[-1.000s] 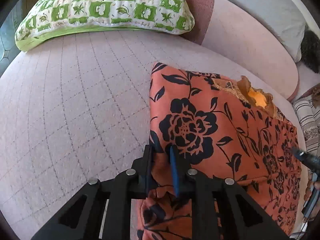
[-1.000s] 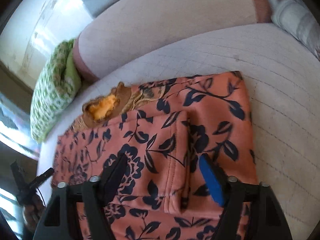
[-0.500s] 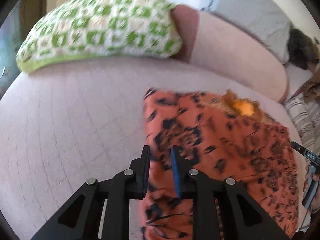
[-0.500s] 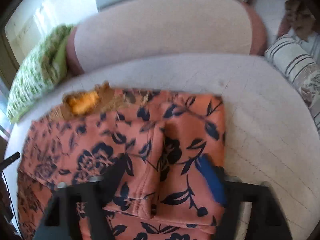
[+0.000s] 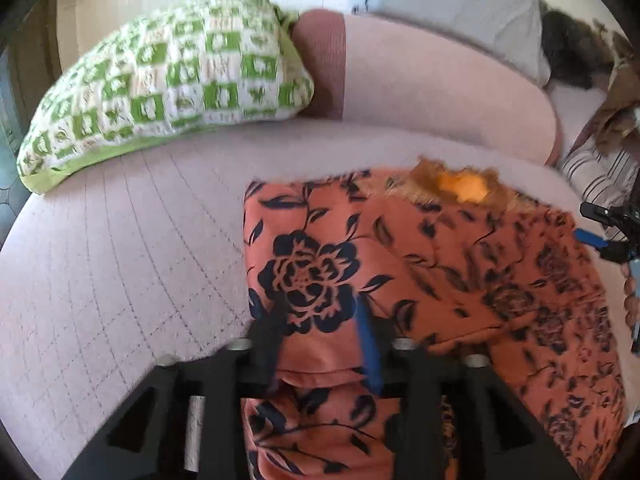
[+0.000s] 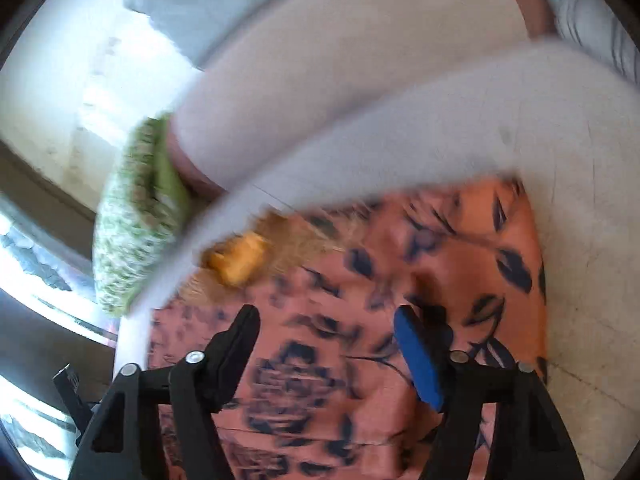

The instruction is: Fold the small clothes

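An orange garment (image 5: 440,280) with a dark flower print lies folded flat on the pink quilted seat (image 5: 120,260); a yellow-brown frilled part (image 5: 464,186) shows at its far edge. My left gripper (image 5: 318,320) hovers over the garment's near left corner. Its jaws are opening, with cloth lying under the gap, and the pads do not press it. In the right wrist view the garment (image 6: 420,248) is blurred, and my right gripper (image 6: 326,316) stands wide open just above it, holding nothing. The right gripper (image 5: 588,222) also shows at the left wrist view's right edge.
A green and white checked pillow (image 5: 168,88) lies at the back left, also seen blurred as the pillow (image 6: 132,216). A pink bolster (image 5: 420,84) runs along the back with a grey pillow (image 5: 460,8) behind it. A striped cushion (image 5: 592,172) sits at the right.
The left jaws, nearly shut on the garment's edge before, have spread apart and let it go. Both grippers have lifted a little and tilted upward. The right jaws stay wide.
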Available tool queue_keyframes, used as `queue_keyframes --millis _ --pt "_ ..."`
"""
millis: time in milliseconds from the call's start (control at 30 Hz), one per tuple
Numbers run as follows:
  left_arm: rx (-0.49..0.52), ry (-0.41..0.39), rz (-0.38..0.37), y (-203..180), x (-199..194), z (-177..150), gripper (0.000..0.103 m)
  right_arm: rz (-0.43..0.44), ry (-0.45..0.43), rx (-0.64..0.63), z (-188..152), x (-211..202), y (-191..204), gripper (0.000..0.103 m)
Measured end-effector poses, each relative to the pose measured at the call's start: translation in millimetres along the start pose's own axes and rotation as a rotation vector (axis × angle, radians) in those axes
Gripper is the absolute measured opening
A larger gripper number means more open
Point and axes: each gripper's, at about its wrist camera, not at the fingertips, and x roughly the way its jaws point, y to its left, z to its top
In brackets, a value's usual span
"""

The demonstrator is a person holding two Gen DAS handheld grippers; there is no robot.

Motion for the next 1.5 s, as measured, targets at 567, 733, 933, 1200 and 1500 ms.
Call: queue_keyframes --millis 567,733,933,1200,1500 --pt "0.052 0.147 -0.024 -36 39 1 0.050 -0.071 0.169 -0.022 -45 18 1 0.066" --pt "0.029 0.034 -0.063 -23 -6 -1 0.058 0.084 0.155 -0.119 -47 6 37 0.077" --pt "-0.120 0.102 0.016 29 -21 -25 0.059 -0.073 0.118 0.015 -45 10 5 0.073" --pt "-0.266 0.062 -0.078 43 -93 -88 0.060 -0.133 0.115 -0.040 -59 2 20 0.082" --pt "-0.256 0.058 -0.113 32 -163 -174 0.064 -0.191 0.067 -0.172 -140 -162 42 0.082"
